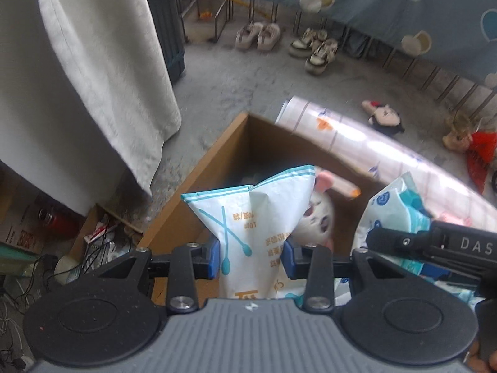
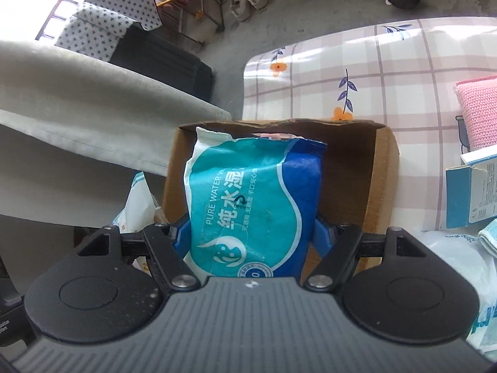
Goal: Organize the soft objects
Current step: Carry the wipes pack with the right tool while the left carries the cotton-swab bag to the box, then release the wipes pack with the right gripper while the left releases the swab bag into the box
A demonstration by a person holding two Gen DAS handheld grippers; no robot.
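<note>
My left gripper (image 1: 250, 258) is shut on a white cotton swab bag (image 1: 254, 214) with teal print, held above the open cardboard box (image 1: 198, 183). A white plush toy (image 1: 320, 217) lies inside the box. My right gripper (image 2: 248, 236) is shut on a blue wet wipes pack (image 2: 248, 199), held over the same box (image 2: 382, 174). The right gripper also shows in the left wrist view (image 1: 435, 242), with its pack (image 1: 400, 205) at the box's right side.
The box stands at the edge of a table with a checked floral cloth (image 2: 388, 71). A pink knitted cloth (image 2: 478, 112) and a blue carton (image 2: 472, 192) lie at the right. A white curtain (image 1: 93, 71) hangs left. Shoes (image 1: 257, 35) and plush dolls (image 1: 385, 116) lie on the floor.
</note>
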